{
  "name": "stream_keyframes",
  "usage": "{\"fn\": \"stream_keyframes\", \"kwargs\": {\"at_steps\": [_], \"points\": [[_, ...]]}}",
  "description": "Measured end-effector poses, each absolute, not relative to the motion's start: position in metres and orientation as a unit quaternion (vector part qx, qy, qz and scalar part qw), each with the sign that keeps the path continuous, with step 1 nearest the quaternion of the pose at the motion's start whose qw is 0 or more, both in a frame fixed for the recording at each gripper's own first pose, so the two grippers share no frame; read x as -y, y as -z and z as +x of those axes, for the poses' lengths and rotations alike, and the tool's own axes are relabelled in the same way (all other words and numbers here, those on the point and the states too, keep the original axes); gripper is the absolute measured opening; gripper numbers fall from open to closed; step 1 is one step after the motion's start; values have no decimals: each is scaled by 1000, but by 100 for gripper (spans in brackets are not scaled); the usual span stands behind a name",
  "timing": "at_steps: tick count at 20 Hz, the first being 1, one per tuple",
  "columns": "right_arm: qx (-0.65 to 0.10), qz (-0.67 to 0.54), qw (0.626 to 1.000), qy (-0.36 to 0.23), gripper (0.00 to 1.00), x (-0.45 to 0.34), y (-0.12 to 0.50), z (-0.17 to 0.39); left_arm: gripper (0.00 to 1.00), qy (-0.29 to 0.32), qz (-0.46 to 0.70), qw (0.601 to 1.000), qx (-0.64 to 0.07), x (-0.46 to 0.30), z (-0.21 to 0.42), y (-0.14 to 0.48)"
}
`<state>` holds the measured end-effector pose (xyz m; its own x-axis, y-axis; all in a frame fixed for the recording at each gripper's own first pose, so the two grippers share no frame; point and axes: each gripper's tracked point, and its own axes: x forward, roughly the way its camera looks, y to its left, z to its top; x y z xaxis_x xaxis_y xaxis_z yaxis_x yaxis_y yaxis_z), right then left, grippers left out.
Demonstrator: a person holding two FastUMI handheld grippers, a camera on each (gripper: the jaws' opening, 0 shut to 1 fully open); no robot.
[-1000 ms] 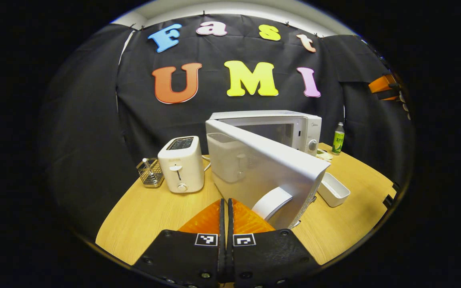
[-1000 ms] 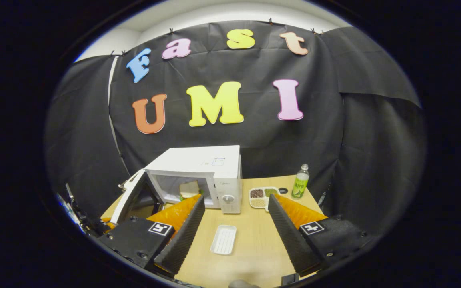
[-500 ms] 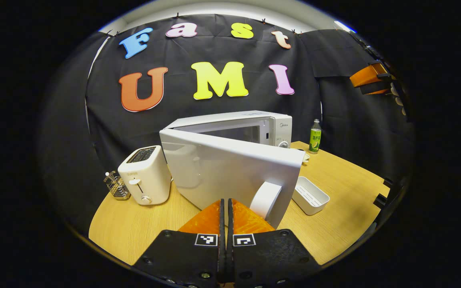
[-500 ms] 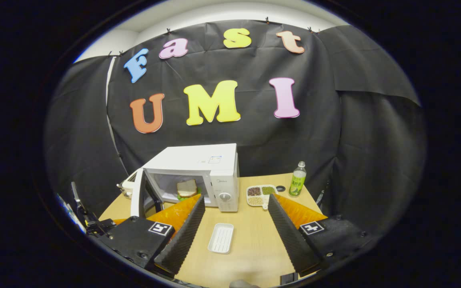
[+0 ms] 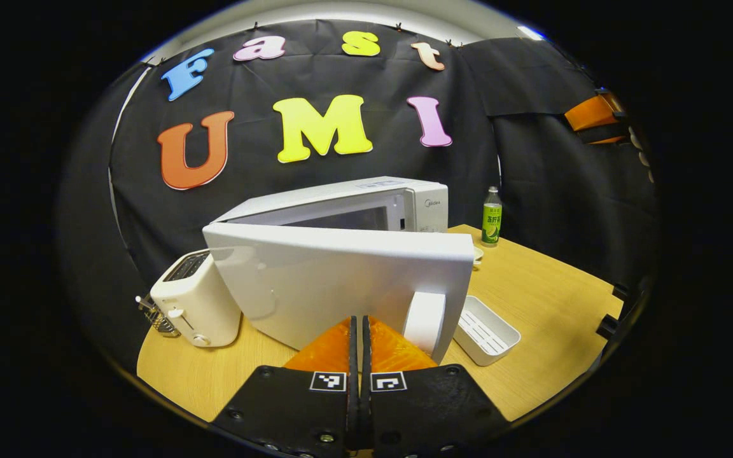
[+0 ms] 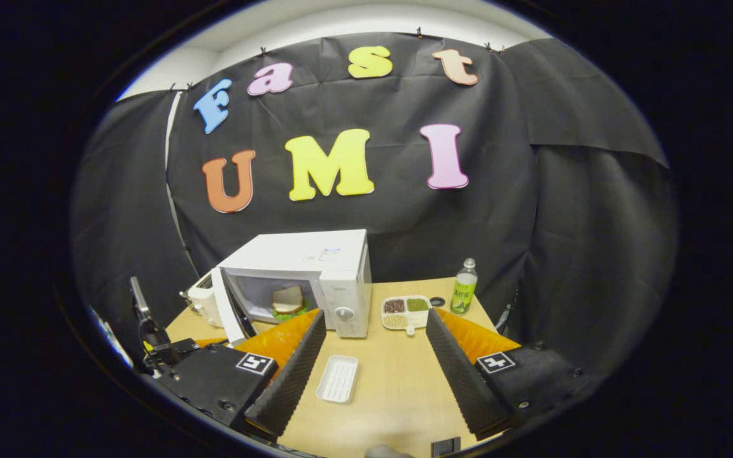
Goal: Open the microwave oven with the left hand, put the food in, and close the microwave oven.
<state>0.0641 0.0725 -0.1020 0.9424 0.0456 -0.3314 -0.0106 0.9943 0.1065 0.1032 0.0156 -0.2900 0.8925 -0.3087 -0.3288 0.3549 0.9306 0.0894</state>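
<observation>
Left gripper (image 5: 358, 331) closed behind door (image 5: 341, 286) — toaster (image 5: 191, 299) beside; right gripper (image 6: 373, 343) open.

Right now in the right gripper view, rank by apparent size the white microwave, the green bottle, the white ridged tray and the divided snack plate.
1. White microwave
2. White ridged tray and divided snack plate: similar; the tray sits nearer, so unsure
3. Green bottle, slimmest

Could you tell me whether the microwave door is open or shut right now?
Open. The door stands swung out from the microwave, and the sandwich shows inside the cavity.
</observation>
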Motion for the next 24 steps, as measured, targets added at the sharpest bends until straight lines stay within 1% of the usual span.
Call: {"fn": "stream_keyframes", "kwargs": {"at_steps": [2, 3, 9, 10, 12, 13, 15, 16, 17, 18, 19, 20, 21, 22, 24], "points": [[-170, 51, 984, -9, 92, -60, 103, 65, 0, 165, 77, 971, -156, -7, 114, 289], [-170, 49, 984, -5, 100, -55, 104, 66, 0, 161, 81, 971, -155, -3, 120, 290], [-183, 44, 982, 1, 100, -27, 116, 71, 0, 163, 84, 971, -152, 31, 152, 291], [-185, 45, 982, 1, 92, -24, 117, 73, 0, 162, 82, 972, -151, 35, 157, 290], [-187, 45, 981, -4, 92, -20, 118, 79, 0, 156, 79, 973, -150, 42, 169, 289], [-188, 43, 981, -5, 100, -17, 121, 84, 0, 153, 78, 974, -150, 45, 176, 289], [-190, 41, 981, -11, 100, -14, 121, 91, 0, 149, 76, 975, -149, 52, 188, 289], [-191, 42, 981, -15, 92, -12, 121, 95, 0, 147, 77, 975, -148, 55, 194, 288], [-192, 43, 980, -19, 100, -10, 121, 99, 0, 146, 77, 975, -146, 58, 199, 287], [-193, 43, 980, -21, 100, -7, 122, 103, 0, 142, 77, 976, -145, 60, 205, 287], [-193, 43, 980, -23, 92, -5, 122, 107, 0, 138, 76, 977, -146, 62, 210, 287], [-193, 43, 980, -25, 100, -3, 122, 110, 0, 136, 72, 977, -145, 65, 215, 287], [-192, 46, 980, -27, 92, -2, 121, 114, 0, 133, 69, 978, -144, 67, 219, 286], [-192, 47, 980, -29, 100, -1, 121, 117, 0, 131, 67, 978, -145, 69, 224, 287], [-194, 48, 979, -34, 100, 0, 124, 122, 0, 126, 66, 979, -145, 72, 234, 289]]}}
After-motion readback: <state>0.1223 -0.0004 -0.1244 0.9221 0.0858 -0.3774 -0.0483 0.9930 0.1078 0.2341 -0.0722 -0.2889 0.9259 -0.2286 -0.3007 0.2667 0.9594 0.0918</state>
